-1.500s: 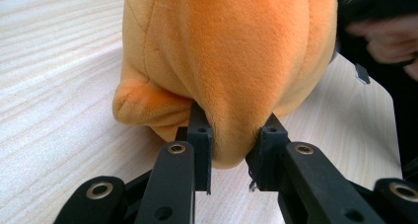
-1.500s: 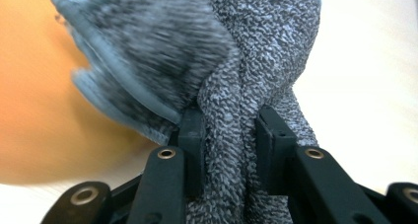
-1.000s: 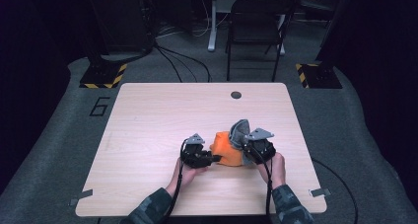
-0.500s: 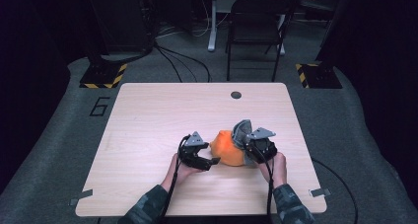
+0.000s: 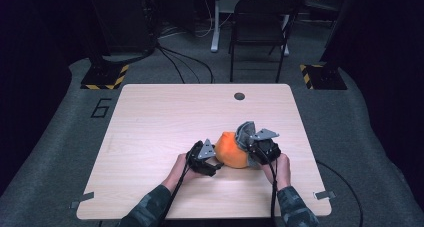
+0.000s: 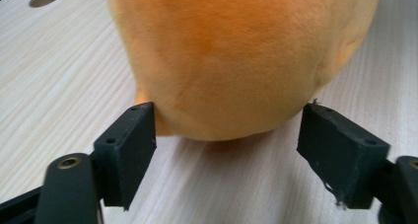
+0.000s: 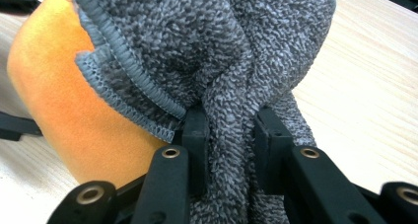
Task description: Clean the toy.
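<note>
An orange plush cloth [image 5: 230,149] lies bunched in a rounded heap on the wooden table [image 5: 165,117], near its front right. A grey terry cloth [image 5: 245,132] rises from the heap's right side. My right gripper [image 5: 248,143] is shut on a twisted fold of the grey cloth [image 7: 212,41], which is pinched between its pads [image 7: 197,130]. My left gripper [image 5: 216,162] sits just left of the heap. In the left gripper view its jaws [image 6: 226,135] stand open either side of the orange cloth [image 6: 236,56], not pressing on it; they have just been closing a little.
A round cable hole [image 5: 239,96] sits near the table's far edge. Behind the table stand a dark folding chair [image 5: 260,17] and yellow-and-black striped floor blocks [image 5: 105,77]. Wide bare tabletop lies to the left and far side of the cloths.
My left gripper's jaws have opened off the orange cloth and drawn back slightly. The orange cloth has settled into a rounder heap. The right gripper has kept still on the grey cloth.
</note>
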The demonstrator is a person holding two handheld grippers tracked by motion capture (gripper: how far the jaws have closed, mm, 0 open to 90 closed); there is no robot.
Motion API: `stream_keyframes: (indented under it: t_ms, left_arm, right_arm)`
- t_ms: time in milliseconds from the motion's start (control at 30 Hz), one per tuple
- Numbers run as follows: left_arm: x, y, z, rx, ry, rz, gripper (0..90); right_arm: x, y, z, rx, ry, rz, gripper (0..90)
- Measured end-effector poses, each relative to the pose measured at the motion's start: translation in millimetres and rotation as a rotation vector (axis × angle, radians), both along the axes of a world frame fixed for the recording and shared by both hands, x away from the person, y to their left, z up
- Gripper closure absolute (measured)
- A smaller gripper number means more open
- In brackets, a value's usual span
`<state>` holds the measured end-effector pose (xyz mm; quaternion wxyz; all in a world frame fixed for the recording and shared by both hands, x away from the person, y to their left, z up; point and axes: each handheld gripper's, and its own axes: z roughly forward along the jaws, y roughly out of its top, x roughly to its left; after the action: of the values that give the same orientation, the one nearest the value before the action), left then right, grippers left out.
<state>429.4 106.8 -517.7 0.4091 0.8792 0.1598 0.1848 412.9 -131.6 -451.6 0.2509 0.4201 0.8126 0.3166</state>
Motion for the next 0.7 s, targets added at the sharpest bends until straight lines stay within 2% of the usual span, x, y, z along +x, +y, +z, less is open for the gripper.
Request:
stream_keyframes:
  t_ms: [67, 100, 233, 300, 333, 400, 467, 533, 600, 700]
  left_arm:
    - [-0.2, -2.8, -1.4, 0.017, -0.015, 0.001, 31.4]
    - [-1.0, -3.8, -2.1, 0.010, -0.020, -0.002, 34.4]
    - [-2.3, -4.5, -3.9, 0.000, -0.039, 0.005, 55.8]
    - [-2.8, -4.5, -4.0, -0.003, -0.043, 0.004, 62.8]
    - [-2.7, -4.2, -3.8, -0.004, -0.040, 0.007, 65.2]
    - [-2.9, -2.9, -3.9, -0.017, -0.033, 0.012, 68.8]
    - [-2.2, -1.6, -4.9, -0.022, -0.026, 0.019, 70.7]
    - [-1.9, -0.9, -5.2, -0.023, -0.024, 0.019, 71.0]
    - [-2.8, -1.5, -5.5, -0.025, -0.026, 0.023, 71.2]
    - [-2.7, -1.1, -6.3, -0.034, -0.031, 0.022, 71.8]
  right_arm:
    - [0.3, 0.1, -0.1, -0.003, -0.002, 0.003, 71.1]
    - [0.4, 0.3, -0.2, -0.003, -0.002, 0.004, 71.1]
    - [0.8, 0.5, -0.7, -0.002, -0.007, 0.005, 71.1]
    - [1.0, -0.3, -0.2, 0.007, -0.007, 0.011, 70.9]
    - [0.8, -1.5, 1.3, 0.012, -0.001, 0.008, 70.8]
    - [1.3, -10.1, 7.1, 0.053, -0.017, 0.022, 70.5]
    - [0.9, -23.7, 16.3, 0.053, -0.038, -0.034, 70.6]
    - [1.2, -43.0, 20.3, 0.068, -0.028, -0.103, 70.6]
    - [3.9, -58.9, 14.0, 0.029, -0.008, -0.166, 70.6]
    - [11.9, -73.0, -6.5, 0.021, 0.068, -0.226, 70.5]
